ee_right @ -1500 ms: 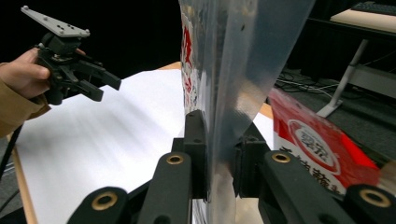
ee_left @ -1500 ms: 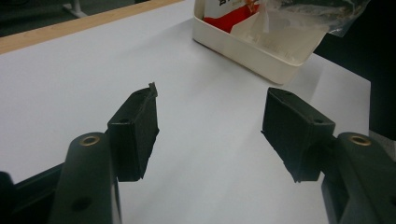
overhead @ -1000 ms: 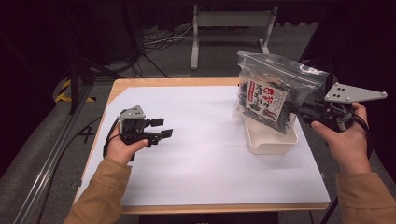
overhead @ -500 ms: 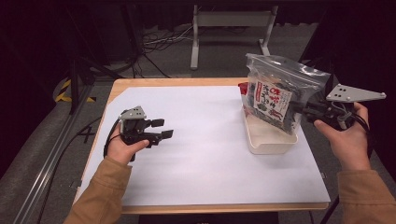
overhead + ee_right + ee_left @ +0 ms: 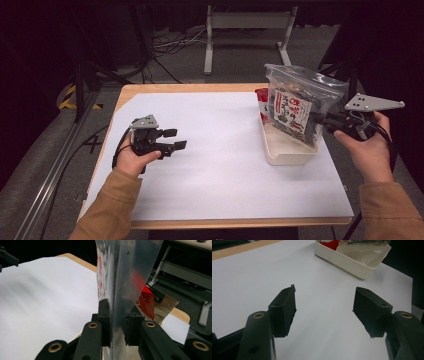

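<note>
Label on the bag, not legible

I see one printed label, on the clear plastic bag [image 5: 300,107]: white panel w/ red and black characters, look East Asian, too small and blurred for me to read in the high view. In the right gripper view I only get red print seen edge-on through the plastic, unreadable. Red packet [image 5: 261,97] behind it in the white tray [image 5: 290,152]: no text I can make out.

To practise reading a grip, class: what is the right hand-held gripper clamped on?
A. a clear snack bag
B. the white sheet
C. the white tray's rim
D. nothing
A: the right hand-held gripper has its jaws pressed on the edge of the clear bag, held upright over the tray.
</note>
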A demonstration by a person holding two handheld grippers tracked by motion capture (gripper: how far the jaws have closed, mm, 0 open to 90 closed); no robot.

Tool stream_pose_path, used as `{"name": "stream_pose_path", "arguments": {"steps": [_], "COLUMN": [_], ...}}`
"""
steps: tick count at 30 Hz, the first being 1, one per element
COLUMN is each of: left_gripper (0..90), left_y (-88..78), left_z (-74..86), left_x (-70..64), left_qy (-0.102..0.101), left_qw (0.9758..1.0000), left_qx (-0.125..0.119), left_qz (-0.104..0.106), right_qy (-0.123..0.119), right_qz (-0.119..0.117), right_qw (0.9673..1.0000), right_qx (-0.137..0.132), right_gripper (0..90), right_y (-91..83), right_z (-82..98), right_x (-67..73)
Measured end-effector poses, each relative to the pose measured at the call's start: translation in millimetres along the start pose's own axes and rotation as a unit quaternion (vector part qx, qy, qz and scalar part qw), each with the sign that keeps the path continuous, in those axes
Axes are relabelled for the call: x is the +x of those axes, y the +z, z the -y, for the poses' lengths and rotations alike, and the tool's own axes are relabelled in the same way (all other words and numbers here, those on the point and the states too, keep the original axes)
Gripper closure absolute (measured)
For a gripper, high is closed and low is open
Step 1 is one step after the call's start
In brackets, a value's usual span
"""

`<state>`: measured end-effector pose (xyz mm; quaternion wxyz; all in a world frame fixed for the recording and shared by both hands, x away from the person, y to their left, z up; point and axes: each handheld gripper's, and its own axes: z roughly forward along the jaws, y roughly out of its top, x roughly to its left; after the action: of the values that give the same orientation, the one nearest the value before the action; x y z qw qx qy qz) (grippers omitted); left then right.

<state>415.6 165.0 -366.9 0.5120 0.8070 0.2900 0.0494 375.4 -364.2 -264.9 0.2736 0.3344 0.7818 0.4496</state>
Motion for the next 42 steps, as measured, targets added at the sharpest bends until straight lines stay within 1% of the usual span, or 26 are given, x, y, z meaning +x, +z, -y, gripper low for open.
{"name": "stream_pose_path", "arguments": {"steps": [3, 4, 8, 11, 13, 16, 21, 23, 24, 25, 29, 34, 35, 38, 42], "left_gripper": [35.0, 35.0, 34.6, 34.5, 34.4, 34.3, 34.2, 34.2, 34.1, 34.2, 34.1, 34.1, 34.0, 34.0, 34.0], "left_y": [-0.6, -0.9, -0.7, -0.3, 0.0, 0.3, 0.4, 0.5, 0.8, 1.1, 1.4, 2.0, 2.3, 2.8, 3.3], "left_z": [0.1, 0.1, 0.2, 0.4, 0.5, 0.4, 0.5, 0.6, 0.8, 0.9, 1.0, 0.9, 1.0, 0.8, 0.9], "left_x": [-0.2, 0.5, 1.1, 0.7, 0.8, 1.3, 1.2, 0.9, 0.7, 0.5, 0.5, 1.1, 0.5, -0.2, -0.5], "left_qy": [-0.003, 0.000, 0.002, -0.002, -0.003, 0.000, 0.000, -0.002, -0.005, -0.006, -0.006, -0.003, -0.006, -0.004, -0.005], "left_qw": [1.0000, 1.0000, 1.0000, 1.0000, 1.0000, 1.0000, 1.0000, 1.0000, 1.0000, 1.0000, 1.0000, 1.0000, 1.0000, 1.0000, 0.9999], "left_qx": [0.001, 0.001, 0.001, 0.001, 0.002, 0.003, 0.003, 0.005, 0.004, 0.005, 0.005, 0.007, 0.008, 0.008, 0.010], "left_qz": [-0.001, -0.001, -0.002, 0.001, 0.001, 0.001, 0.001, 0.000, 0.000, 0.002, 0.001, 0.002, 0.001, 0.002, 0.003], "right_qy": [-0.001, -0.001, -0.003, -0.001, 0.005, 0.010, 0.015, 0.021, 0.026, 0.025, 0.035, 0.045, 0.046, 0.048, 0.055], "right_qz": [0.001, 0.001, -0.002, -0.002, -0.003, -0.006, -0.008, -0.008, -0.008, -0.009, -0.008, -0.010, -0.009, -0.008, -0.008], "right_qw": [1.0000, 1.0000, 0.9999, 0.9999, 0.9998, 0.9998, 0.9995, 0.9993, 0.9991, 0.9990, 0.9984, 0.9980, 0.9980, 0.9979, 0.9980], "right_qx": [0.004, 0.006, 0.012, 0.013, 0.017, 0.019, 0.027, 0.029, 0.034, 0.036, 0.043, 0.043, 0.042, 0.042, 0.030], "right_gripper": [78.2, 78.2, 78.2, 78.1, 78.1, 78.0, 77.9, 77.9, 77.9, 77.9, 77.9, 77.9, 78.0, 78.0, 77.9], "right_y": [1.8, 3.1, 7.3, 10.5, 12.8, 14.6, 18.7, 19.8, 20.9, 22.8, 28.9, 33.6, 34.9, 36.6, 35.7], "right_z": [1.2, 2.1, 5.5, 9.0, 12.7, 15.9, 22.4, 25.2, 26.6, 28.6, 33.8, 41.5, 43.2, 46.2, 54.6], "right_x": [0.1, 0.4, 1.6, 1.7, 1.0, 0.3, 0.3, -0.7, -1.1, -1.6, -2.8, -4.7, -4.6, -4.1, -4.2]}}
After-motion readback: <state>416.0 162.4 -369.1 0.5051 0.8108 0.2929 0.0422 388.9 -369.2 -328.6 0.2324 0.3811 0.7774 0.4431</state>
